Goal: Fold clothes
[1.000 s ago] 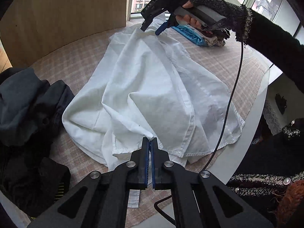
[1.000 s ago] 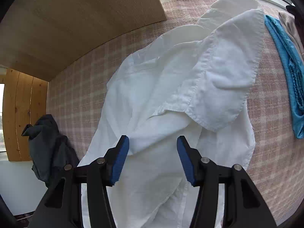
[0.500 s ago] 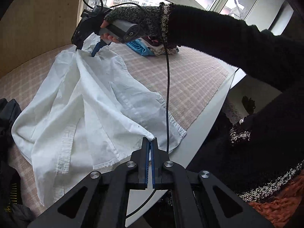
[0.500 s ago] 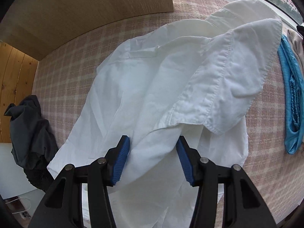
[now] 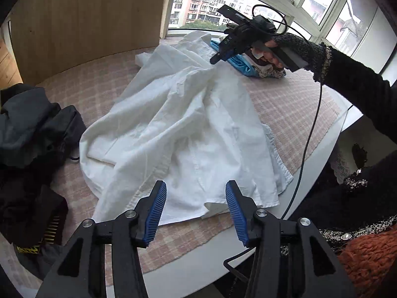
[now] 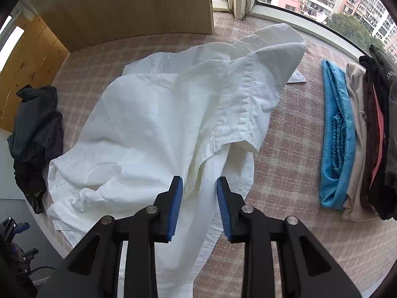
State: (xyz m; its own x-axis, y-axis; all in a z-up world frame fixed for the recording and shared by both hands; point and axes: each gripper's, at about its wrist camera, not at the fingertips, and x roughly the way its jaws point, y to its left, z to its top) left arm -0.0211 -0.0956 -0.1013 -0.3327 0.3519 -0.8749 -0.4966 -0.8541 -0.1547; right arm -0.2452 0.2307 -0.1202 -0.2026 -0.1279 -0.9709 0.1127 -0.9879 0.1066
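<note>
A white shirt (image 5: 188,129) lies crumpled on the checked tablecloth (image 5: 292,104), its hem toward the near edge. My left gripper (image 5: 196,211) is open and empty just above the hem. My right gripper (image 5: 218,58) hovers at the shirt's far shoulder by the collar. In the right wrist view the shirt (image 6: 148,129) fills the middle, with the collar (image 6: 268,57) folded over at the far end. The right gripper (image 6: 199,206) has its jaws partly closed with a fold of shirt fabric between the pads, a gap still showing.
A pile of dark clothes (image 5: 29,134) sits at the left of the table, also in the right wrist view (image 6: 37,134). A stack of folded clothes with a blue one (image 6: 337,134) lies at the right. A wooden panel (image 5: 86,24) and window stand behind. The table edge (image 5: 322,154) is near.
My left gripper has let go of the shirt hem and opened; the hem dropped onto the table. The right gripper's jaws have narrowed around a fold near the collar.
</note>
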